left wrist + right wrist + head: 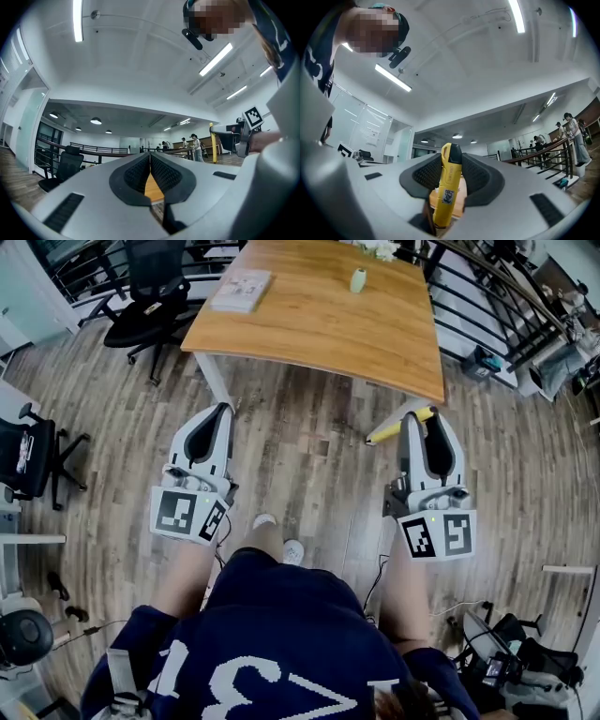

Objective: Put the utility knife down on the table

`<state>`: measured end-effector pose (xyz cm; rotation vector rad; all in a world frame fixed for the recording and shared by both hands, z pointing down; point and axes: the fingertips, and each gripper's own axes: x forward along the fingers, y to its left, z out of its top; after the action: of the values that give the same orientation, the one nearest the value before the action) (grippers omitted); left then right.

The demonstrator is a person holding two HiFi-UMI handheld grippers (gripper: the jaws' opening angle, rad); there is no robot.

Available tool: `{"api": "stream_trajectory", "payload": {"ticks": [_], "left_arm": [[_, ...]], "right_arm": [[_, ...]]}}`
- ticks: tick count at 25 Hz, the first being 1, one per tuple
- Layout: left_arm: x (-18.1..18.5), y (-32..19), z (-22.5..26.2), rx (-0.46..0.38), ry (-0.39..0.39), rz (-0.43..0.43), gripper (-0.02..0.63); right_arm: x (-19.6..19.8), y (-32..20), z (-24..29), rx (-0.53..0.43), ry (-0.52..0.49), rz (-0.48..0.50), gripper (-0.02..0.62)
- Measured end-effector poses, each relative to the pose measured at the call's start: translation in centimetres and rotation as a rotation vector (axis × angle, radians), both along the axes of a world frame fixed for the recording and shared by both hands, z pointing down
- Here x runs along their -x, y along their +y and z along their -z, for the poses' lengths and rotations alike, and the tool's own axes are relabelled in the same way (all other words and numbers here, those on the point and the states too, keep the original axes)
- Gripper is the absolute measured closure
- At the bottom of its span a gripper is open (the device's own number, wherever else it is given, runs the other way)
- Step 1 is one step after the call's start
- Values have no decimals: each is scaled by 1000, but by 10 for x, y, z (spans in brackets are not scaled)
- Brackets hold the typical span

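Note:
My right gripper (419, 420) is shut on a yellow utility knife (389, 431), which sticks out to the left of its jaws, just short of the table's near edge. In the right gripper view the knife (447, 192) stands lengthwise between the dark pads (480, 178), black tip pointing up and away. Over the floor, my left gripper (221, 413) hangs in front of the table's near left corner. Its jaws are shut with nothing between them, the pads (165, 174) meeting at the tip. The wooden table (319, 320) lies ahead of both grippers.
On the table's far side lie a book (242, 290), a small pale bottle (358, 279) and white flowers (380, 249). A black office chair (150, 296) stands to the table's left, another (28, 456) at the far left. A dark railing (487, 306) runs along the right.

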<state>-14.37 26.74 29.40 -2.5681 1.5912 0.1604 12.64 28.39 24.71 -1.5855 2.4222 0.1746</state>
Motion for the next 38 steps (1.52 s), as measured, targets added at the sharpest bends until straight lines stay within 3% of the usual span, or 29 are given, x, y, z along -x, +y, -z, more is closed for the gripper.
{"api": "stream_trajectory", "payload": {"ticks": [9,17,26,38], "left_arm": [[3,-53,-10,17,12,-7,591],[0,-163,0,-4,22,-43,591],[20,-275,16,-29,7,-89,591],[17,-353,-4,25,20,-76,591]], "right_arm": [[4,-47,-5,15,-2,9,448],[5,-149,8,-5,1,-3,448],[27,-248,18,-24,-38,-32,448],[19,-331,6,14,-41,-27,448]]}}
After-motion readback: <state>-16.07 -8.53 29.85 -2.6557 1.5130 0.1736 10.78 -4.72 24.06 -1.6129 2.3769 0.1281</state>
